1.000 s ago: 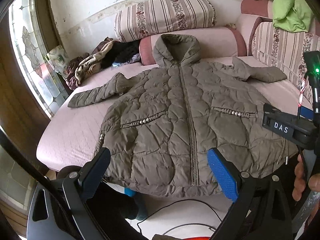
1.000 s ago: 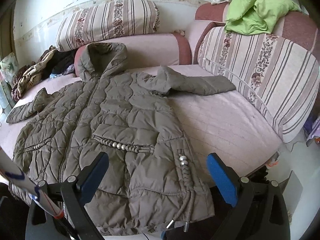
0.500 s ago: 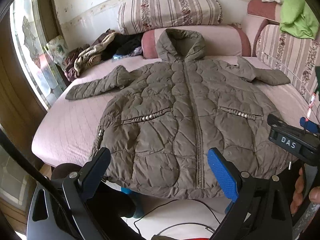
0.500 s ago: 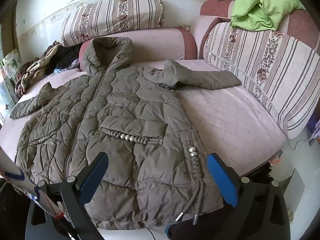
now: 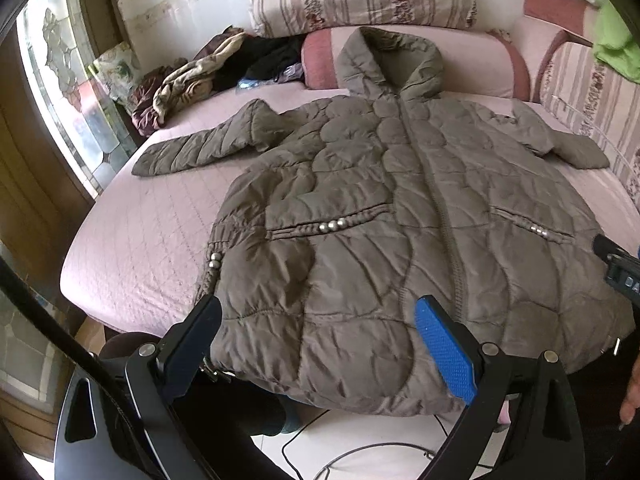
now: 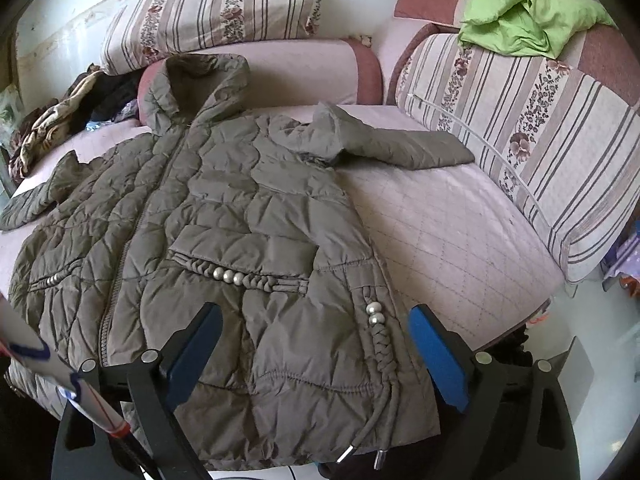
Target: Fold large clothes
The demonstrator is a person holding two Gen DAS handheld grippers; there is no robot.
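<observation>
An olive quilted hooded coat (image 5: 384,216) lies face up and zipped on the pink quilted sofa seat (image 5: 152,240), sleeves spread to both sides, hem hanging over the front edge. My left gripper (image 5: 320,340) is open and empty, just above the hem's left part. In the right wrist view the coat (image 6: 224,240) fills the left and middle. My right gripper (image 6: 316,344) is open and empty above the hem's right corner, near the braided drawcord (image 6: 380,344).
Striped cushions (image 6: 212,12) line the back and right side (image 6: 540,120). A heap of clothes (image 5: 200,76) lies at the back left, a green garment (image 6: 528,4) on the right backrest. A window (image 5: 68,92) is at left. Cables (image 5: 360,452) lie on the floor.
Both grippers have moved forward and down toward the coat's hem, which now looms larger between the fingers. The coat has not moved.
</observation>
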